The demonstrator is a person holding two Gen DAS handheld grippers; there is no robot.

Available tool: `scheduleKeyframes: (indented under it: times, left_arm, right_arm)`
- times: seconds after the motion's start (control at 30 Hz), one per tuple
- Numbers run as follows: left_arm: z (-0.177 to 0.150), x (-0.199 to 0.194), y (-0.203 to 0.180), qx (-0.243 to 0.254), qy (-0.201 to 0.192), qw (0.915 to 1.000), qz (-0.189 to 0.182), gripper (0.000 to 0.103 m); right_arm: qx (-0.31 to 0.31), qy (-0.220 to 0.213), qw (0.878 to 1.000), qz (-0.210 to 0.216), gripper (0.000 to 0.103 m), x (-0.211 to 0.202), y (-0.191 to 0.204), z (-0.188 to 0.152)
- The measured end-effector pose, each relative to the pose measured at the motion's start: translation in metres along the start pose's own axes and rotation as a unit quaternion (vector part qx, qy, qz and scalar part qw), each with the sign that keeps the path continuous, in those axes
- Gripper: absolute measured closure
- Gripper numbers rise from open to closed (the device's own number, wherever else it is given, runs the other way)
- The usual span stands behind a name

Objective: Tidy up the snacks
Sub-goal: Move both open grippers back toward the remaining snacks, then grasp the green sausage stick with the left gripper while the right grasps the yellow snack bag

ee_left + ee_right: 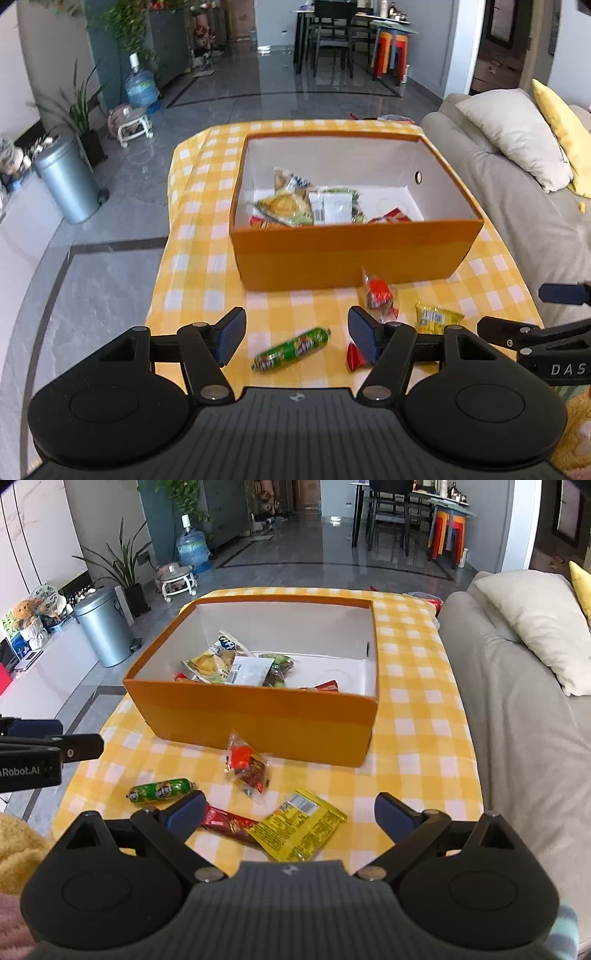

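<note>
An orange box (pixel 351 247) (pixel 258 716) with a white inside holds several snack packets (pixel 306 206) (pixel 236 664). In front of it on the checked cloth lie a green sausage (pixel 291 349) (pixel 160 790), a clear red packet (pixel 378 295) (pixel 247 766), a yellow packet (pixel 436 317) (pixel 299 825) and a dark red bar (pixel 356 356) (pixel 227 823). My left gripper (pixel 295 338) is open and empty above the green sausage. My right gripper (pixel 291 816) is open and empty above the yellow packet and the red bar.
The table has a yellow checked cloth (pixel 199 258) (pixel 417 738). A grey sofa (pixel 517 206) (pixel 517 720) with pillows stands close on the right. A metal bin (pixel 68 181) (pixel 105 626) stands on the floor at the left.
</note>
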State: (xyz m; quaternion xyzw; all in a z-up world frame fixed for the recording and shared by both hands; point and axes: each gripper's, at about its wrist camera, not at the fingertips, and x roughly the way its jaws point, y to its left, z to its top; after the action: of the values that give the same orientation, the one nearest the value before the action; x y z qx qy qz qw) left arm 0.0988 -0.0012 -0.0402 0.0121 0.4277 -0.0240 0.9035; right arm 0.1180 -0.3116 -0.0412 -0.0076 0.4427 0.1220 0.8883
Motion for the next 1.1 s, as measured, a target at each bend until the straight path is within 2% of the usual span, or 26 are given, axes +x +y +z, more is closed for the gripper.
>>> scheduleKeyframes:
  times: [0.1, 0.33, 0.47, 0.63, 0.7, 0.87, 1.1]
  left_arm:
    - [-0.01, 0.001, 0.003, -0.016, 0.0, 0.9999, 0.004, 0.029]
    - [-0.036, 0.009, -0.005, 0.001, 0.023, 0.9996, 0.016, 0.028]
    - [-0.04, 0.014, -0.009, 0.013, 0.03, 0.9994, 0.008, 0.029]
    - [-0.039, 0.022, -0.002, -0.003, 0.039, 0.999, -0.02, 0.029]
    - [-0.039, 0.029, 0.0, 0.0, 0.045, 0.9988, -0.021, 0.029]
    - [-0.032, 0.049, 0.001, 0.043, 0.058, 0.9973, -0.016, 0.029]
    - [-0.021, 0.092, 0.0, 0.12, 0.101, 0.9876, -0.008, 0.029]
  right_arm:
    - [0.003, -0.005, 1.0, -0.012, 0.009, 0.004, -0.003, -0.015]
    - [0.031, 0.007, 0.999, -0.015, 0.011, 0.019, -0.009, -0.043]
    - [0.019, 0.026, 0.999, -0.018, 0.014, 0.029, -0.004, -0.05]
    - [0.028, 0.042, 0.999, 0.003, 0.016, 0.039, -0.006, -0.051]
    - [0.03, 0.05, 0.998, 0.012, 0.019, 0.044, -0.007, -0.05]
    - [0.024, 0.067, 0.997, 0.012, 0.022, 0.059, -0.006, -0.049]
    - [0.029, 0.084, 0.996, 0.009, 0.022, 0.081, -0.01, -0.047]
